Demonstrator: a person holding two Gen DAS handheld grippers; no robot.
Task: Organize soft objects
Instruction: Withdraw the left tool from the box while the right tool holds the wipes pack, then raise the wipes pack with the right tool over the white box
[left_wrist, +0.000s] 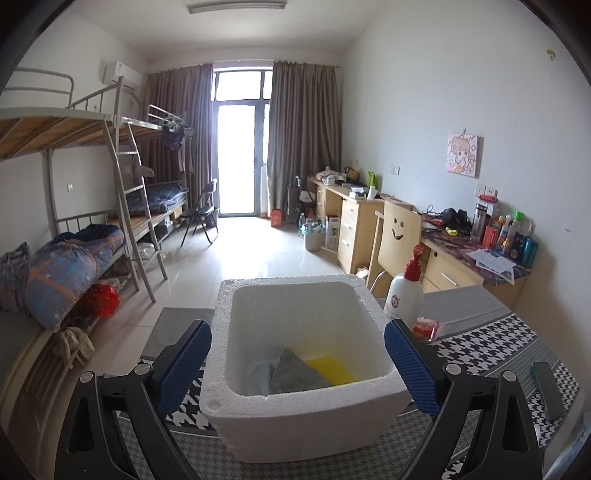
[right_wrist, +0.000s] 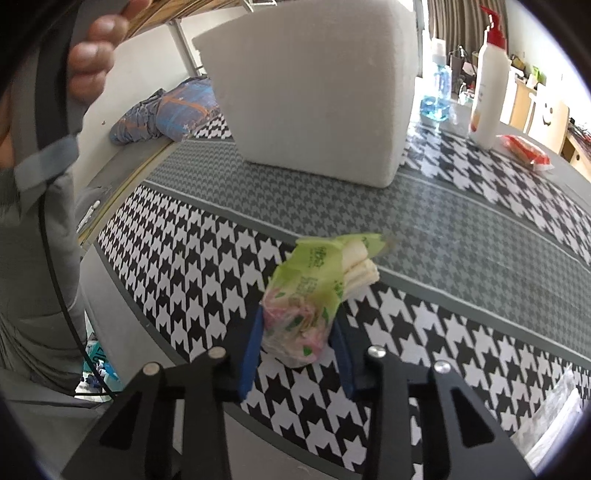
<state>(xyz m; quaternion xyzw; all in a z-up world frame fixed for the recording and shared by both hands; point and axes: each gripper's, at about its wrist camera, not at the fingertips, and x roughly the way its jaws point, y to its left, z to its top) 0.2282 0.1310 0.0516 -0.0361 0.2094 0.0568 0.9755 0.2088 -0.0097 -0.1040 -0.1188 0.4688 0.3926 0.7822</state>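
The left gripper (left_wrist: 297, 363) stands released, jaws wide at the near side of the white foam box (left_wrist: 295, 406); the right gripper (right_wrist: 297, 354) is clenched on a green tissue pack (right_wrist: 314, 291) above the houndstooth tablecloth (right_wrist: 184, 266).

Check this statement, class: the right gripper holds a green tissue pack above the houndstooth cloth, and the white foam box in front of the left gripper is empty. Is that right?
Not quite: the foam box is not empty. The left wrist view shows a grey cloth and something yellow lying inside it. The rest stands: the right gripper holds the green tissue pack above the houndstooth cloth.
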